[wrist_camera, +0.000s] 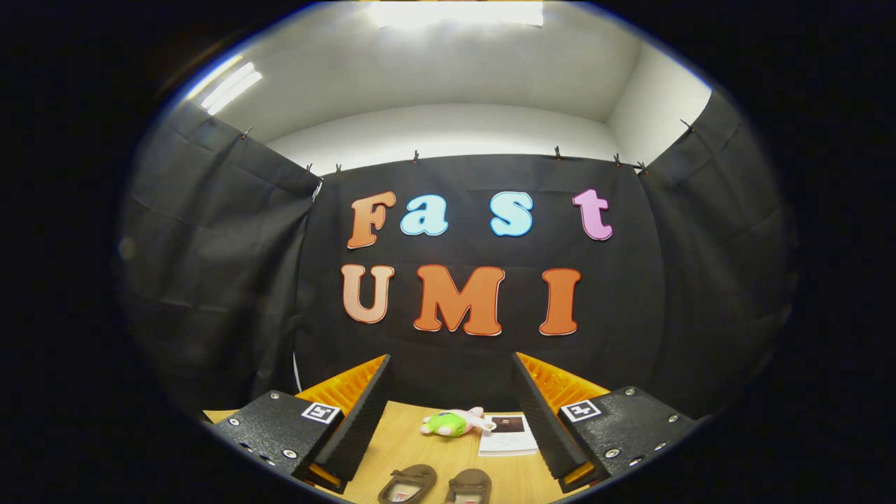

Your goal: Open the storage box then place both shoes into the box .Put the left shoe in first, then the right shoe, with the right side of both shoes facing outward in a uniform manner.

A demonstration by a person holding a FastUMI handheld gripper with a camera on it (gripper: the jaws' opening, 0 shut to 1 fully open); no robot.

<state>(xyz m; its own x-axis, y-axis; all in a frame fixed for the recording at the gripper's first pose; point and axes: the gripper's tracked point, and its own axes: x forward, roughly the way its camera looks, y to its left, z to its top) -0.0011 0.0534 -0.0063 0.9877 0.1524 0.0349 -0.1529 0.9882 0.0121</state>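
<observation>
- The hand-held gripper (451, 413) is raised above the tabletop (392, 441) and aimed at the booth wall, its fingers spread wide with nothing between them. From this height and tilt any reach is half blind, so a descent could land off target.
- Two shoes (435, 484) lie side by side on the tabletop, below and between the fingers. Only their upper parts are in sight. Which is left and which is right I cannot tell from here, so the order could easily be muddled, with the right shoe going in first.
- The shoes sit close together, perhaps touching. Wide fingers coming down on one could nudge or drag the other, turning it and spoiling the uniform facing asked for.
- They look soft and low-sided. A pinch on the upper could fold it and let the shoe swing or slip out on the lift.
- The storage box is not visible from this angle, so I judge the opening step not yet begun. Going for a shoe before the box is open would break the sequence.
- Beyond the shoes, a small plush toy (453, 423) and a card (507, 434) lie just beside each other. A forward sweep could knock either across the tabletop.
</observation>
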